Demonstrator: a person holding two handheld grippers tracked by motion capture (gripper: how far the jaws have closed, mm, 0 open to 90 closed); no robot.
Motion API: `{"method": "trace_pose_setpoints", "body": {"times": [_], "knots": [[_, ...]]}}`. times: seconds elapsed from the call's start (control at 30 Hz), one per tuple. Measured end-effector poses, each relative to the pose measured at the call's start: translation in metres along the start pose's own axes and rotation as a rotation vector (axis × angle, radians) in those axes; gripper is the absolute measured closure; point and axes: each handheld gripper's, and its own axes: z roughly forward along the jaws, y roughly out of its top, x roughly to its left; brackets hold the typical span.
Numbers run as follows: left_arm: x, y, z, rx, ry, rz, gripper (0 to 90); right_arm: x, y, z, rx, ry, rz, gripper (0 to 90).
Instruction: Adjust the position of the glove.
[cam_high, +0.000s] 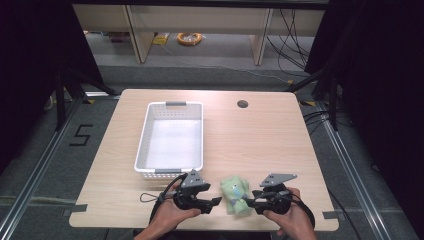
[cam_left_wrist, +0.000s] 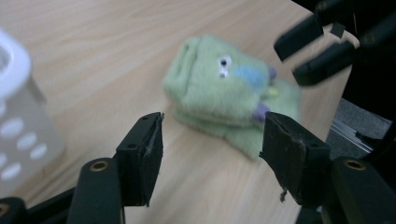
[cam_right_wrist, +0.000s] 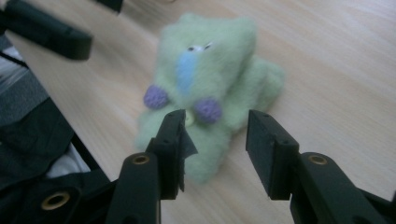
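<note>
The green plush toy (cam_high: 235, 195) lies on the surface (cam_high: 260, 135) near its front edge, between your two tools and just in front of the empty white basket (cam_high: 170, 137). Your left hand-held gripper (cam_high: 212, 202) is released, jaws spread, short of the toy. Your right hand-held gripper (cam_high: 248, 202) is also released, jaws at the toy's near end, not closed. This appears to be the approach step. Next, close one tool on the toy, probably for the basket.
</note>
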Motion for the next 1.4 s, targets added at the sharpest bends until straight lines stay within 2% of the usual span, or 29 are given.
{"method": "trace_pose_setpoints", "body": {"times": [0.07,0.1,0.13,0.17,0.2,0.3,0.37,0.4,0.43,0.47,0.5,0.53,0.63,0.67,0.7,0.8,0.83,0.87,0.9,0.97,1.0,1.13,1.17,1.23,1.27,1.3,1.33,1.37,1.4], "knots": [[0.000,0.008,0.007,-0.004,0.002,0.000,39.7,0.002,-0.001,0.001,-0.004,-0.007,-0.009,60.2],[0.000,0.010,0.011,0.006,0.008,-0.008,40.1,0.003,-0.001,0.002,-0.011,-0.018,-0.030,60.4],[-0.001,0.011,0.014,0.028,0.009,0.006,41.2,0.005,-0.001,0.000,0.014,-0.012,-0.024,61.3],[-0.002,0.012,0.017,0.055,0.004,-0.007,41.3,0.004,-0.001,0.001,0.003,-0.018,-0.044,62.5],[0.001,0.013,0.021,0.086,0.013,0.001,41.4,0.004,-0.002,0.003,-0.009,-0.021,-0.044,63.7],[0.004,0.014,0.025,0.091,0.022,-0.007,43.5,0.001,0.000,0.005,0.011,-0.025,-0.055,65.1],[0.005,0.014,0.030,0.096,0.001,-0.041,45.3,0.001,0.003,0.006,0.012,-0.020,-0.055,66.5],[0.005,0.014,0.030,0.096,0.001,-0.041,45.1,0.001,0.003,0.006,0.012,-0.020,-0.055,66.5],[0.005,0.014,0.031,0.120,-0.027,-0.046,45.0,0.002,0.006,0.007,0.028,-0.022,-0.051,68.6],[0.004,0.015,0.033,0.111,-0.023,-0.062,45.2,0.002,0.007,0.010,0.005,-0.035,-0.088,69.2],[0.004,0.015,0.033,0.111,-0.023,-0.062,45.7,0.002,0.007,0.010,0.005,-0.035,-0.088,69.2],[0.003,0.015,0.034,0.110,-0.033,-0.063,46.5,0.005,0.010,0.013,0.045,-0.050,-0.138,69.6],[0.002,0.017,0.039,0.114,-0.042,-0.072,46.3,0.004,0.013,0.017,0.047,-0.041,-0.132,70.6],[0.003,0.017,0.040,0.115,-0.045,-0.069,47.2,0.002,0.013,0.022,0.045,-0.047,-0.125,74.5],[0.004,0.016,0.043,0.116,-0.036,-0.064,49.4,0.001,0.013,0.023,0.052,-0.049,-0.135,76.0],[0.007,0.015,0.046,0.117,-0.050,-0.078,56.0,0.003,0.012,0.024,0.071,-0.030,-0.138,79.6],[0.008,0.015,0.047,0.104,-0.051,-0.100,60.1,0.004,0.012,0.025,0.061,-0.028,-0.135,82.4],[0.009,0.015,0.047,0.100,-0.051,-0.101,62.9,0.002,0.013,0.025,0.060,-0.005,-0.166,83.2],[0.010,0.015,0.048,0.093,-0.053,-0.104,62.9,0.002,0.013,0.025,0.060,-0.005,-0.166,83.2],[0.010,0.016,0.047,0.073,-0.048,-0.098,78.8,0.003,0.014,0.023,0.037,0.001,-0.147,84.4],[0.009,0.017,0.046,0.067,-0.049,-0.092,78.8,0.003,0.014,0.023,0.037,0.001,-0.147,84.4],[0.007,0.022,0.045,0.038,-0.044,-0.079,88.6,0.006,0.018,0.016,-0.003,0.012,-0.151,84.7],[0.008,0.025,0.043,0.045,-0.056,-0.074,89.5,0.008,0.020,0.012,0.001,0.018,-0.146,84.8],[0.007,0.028,0.044,0.042,-0.063,-0.076,89.6,0.011,0.021,0.011,-0.044,0.017,-0.123,84.9],[0.006,0.031,0.045,0.034,-0.064,-0.066,89.6,0.011,0.021,0.011,-0.044,0.017,-0.123,84.9],[0.006,0.032,0.045,0.035,-0.073,-0.055,89.5,0.015,0.022,0.009,-0.058,-0.007,-0.089,85.1],[0.006,0.034,0.046,0.038,-0.070,-0.051,89.1,0.015,0.022,0.009,-0.058,-0.007,-0.089,85.1],[0.006,0.034,0.046,0.050,-0.054,-0.039,86.8,0.016,0.022,0.008,-0.033,-0.011,-0.104,85.1],[0.006,0.034,0.045,0.049,-0.042,-0.032,83.8,0.016,0.021,0.009,-0.038,-0.024,-0.102,85.3]]}}
